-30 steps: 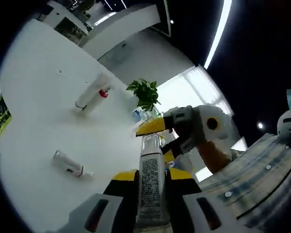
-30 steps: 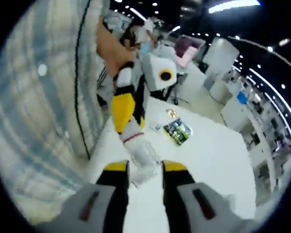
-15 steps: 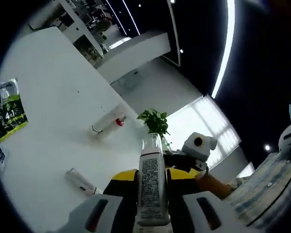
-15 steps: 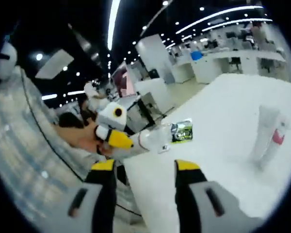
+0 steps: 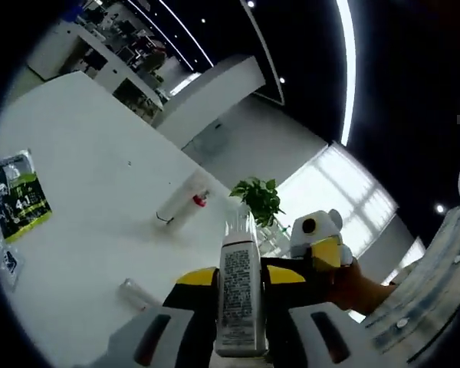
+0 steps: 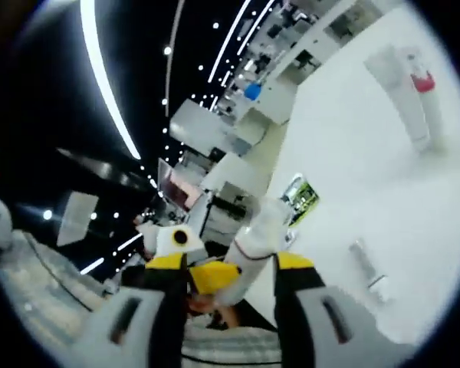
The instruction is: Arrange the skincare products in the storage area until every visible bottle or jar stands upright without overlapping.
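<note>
A white bottle [image 5: 238, 295] with a printed label and a clear cap stands between the jaws of my left gripper [image 5: 240, 277], which is shut on it. To its right, apart from the bottle, is my right gripper [image 5: 326, 251], held by a hand. In the right gripper view my right gripper [image 6: 230, 264] is open with nothing held; beyond it the left gripper [image 6: 208, 276] carries the bottle [image 6: 262, 230]. A white tube with a red part [image 5: 182, 205] [image 6: 408, 86] and a small bottle [image 5: 138, 293] [image 6: 363, 259] lie on the white table [image 5: 77, 153].
A green printed leaflet [image 5: 18, 201] [image 6: 303, 198] lies near the table's edge. A potted green plant [image 5: 259, 198] stands at the far side of the table. A striped sleeve [image 5: 422, 291] fills the lower right. Office desks stand beyond.
My right gripper, whose jaws were around the bottle's cap end a second ago, has drawn away to the side. The left gripper still holds the bottle. Both views have swung.
</note>
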